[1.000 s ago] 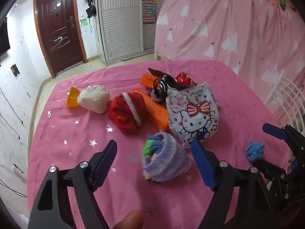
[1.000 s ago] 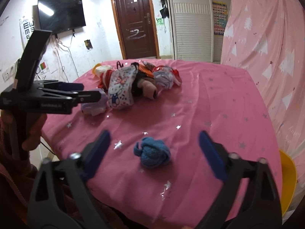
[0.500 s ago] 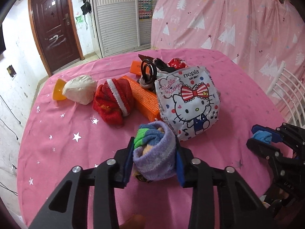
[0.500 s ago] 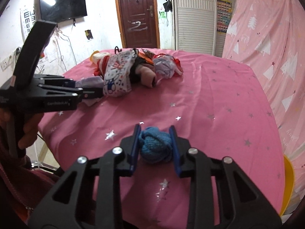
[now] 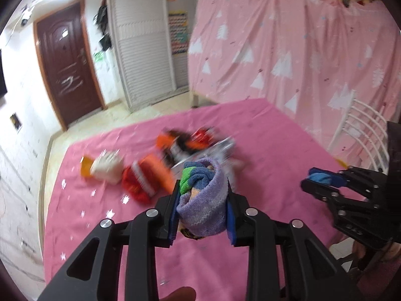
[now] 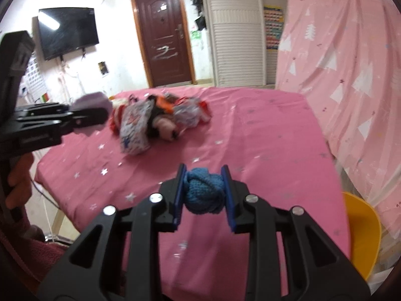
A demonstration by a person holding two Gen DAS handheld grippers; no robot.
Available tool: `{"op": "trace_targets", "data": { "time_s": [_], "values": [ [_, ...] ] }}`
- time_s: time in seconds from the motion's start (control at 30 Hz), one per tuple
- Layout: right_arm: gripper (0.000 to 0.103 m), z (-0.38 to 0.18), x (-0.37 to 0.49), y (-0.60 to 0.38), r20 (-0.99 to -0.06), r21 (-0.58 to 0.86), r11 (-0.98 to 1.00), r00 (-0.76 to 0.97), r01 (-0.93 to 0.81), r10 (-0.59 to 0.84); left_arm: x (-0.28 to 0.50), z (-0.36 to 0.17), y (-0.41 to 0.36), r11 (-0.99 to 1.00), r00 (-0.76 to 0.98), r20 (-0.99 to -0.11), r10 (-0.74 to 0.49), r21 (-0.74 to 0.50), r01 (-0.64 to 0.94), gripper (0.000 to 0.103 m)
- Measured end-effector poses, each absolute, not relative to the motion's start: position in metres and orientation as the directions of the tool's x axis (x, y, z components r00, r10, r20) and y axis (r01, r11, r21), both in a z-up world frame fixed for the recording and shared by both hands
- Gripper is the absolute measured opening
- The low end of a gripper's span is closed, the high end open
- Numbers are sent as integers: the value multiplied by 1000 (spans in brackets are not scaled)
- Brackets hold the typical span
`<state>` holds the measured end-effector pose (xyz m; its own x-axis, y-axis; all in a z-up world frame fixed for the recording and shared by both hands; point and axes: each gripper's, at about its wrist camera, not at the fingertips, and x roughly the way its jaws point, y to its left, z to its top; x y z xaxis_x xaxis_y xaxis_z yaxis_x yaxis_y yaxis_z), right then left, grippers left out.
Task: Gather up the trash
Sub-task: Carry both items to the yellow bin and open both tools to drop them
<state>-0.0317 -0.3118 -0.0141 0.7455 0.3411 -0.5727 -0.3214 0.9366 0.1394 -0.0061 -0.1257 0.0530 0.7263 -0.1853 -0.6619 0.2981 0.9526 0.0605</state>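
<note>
We judged both bundles light, soft and best squeezed across their middles: our left gripper, angled down over the pink table, was closing on the lilac sock roll, the right gripper at its 3 o'clock clamped the blue knit ball

The table is the anchor: the pile of trash lies on its far left part. Beyond the table's far edge stands the door. A curtain hangs along its right side, a chair beside its near right corner.
</note>
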Motion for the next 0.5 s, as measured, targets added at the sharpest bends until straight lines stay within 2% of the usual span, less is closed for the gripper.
{"op": "trace_targets", "data": {
  "time_s": [0.5],
  "values": [
    [26,-9,-22,-438,-570,210,977,816,33,95,1,87,-267,850,674,-639,-370,60,524,24]
  ]
}}
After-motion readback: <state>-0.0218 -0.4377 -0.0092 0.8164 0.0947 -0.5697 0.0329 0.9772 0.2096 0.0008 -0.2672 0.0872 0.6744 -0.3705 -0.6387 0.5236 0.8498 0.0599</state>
